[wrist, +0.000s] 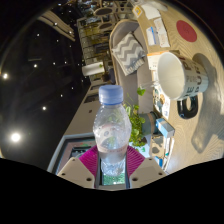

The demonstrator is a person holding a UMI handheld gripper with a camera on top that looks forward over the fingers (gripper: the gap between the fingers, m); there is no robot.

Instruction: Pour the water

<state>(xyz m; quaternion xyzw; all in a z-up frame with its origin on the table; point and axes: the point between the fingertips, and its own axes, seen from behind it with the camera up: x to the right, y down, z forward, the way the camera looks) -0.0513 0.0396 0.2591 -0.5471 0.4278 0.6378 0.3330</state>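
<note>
Firmly tool [112, 165] around bottle [112, 128]

The gripper [112, 170] is seen only in part, low in the view. Two fingers are shown, each made of a pale, cream-coloured material with flat, angular outer faces. A magenta pad [88, 160] is borne on the inner face of one finger, and its surface is marked with a fine ribbed or dotted texture. A matching magenta pad [137, 160] is carried on the other finger. Small green patches are visible near the base of the fingers.
</note>
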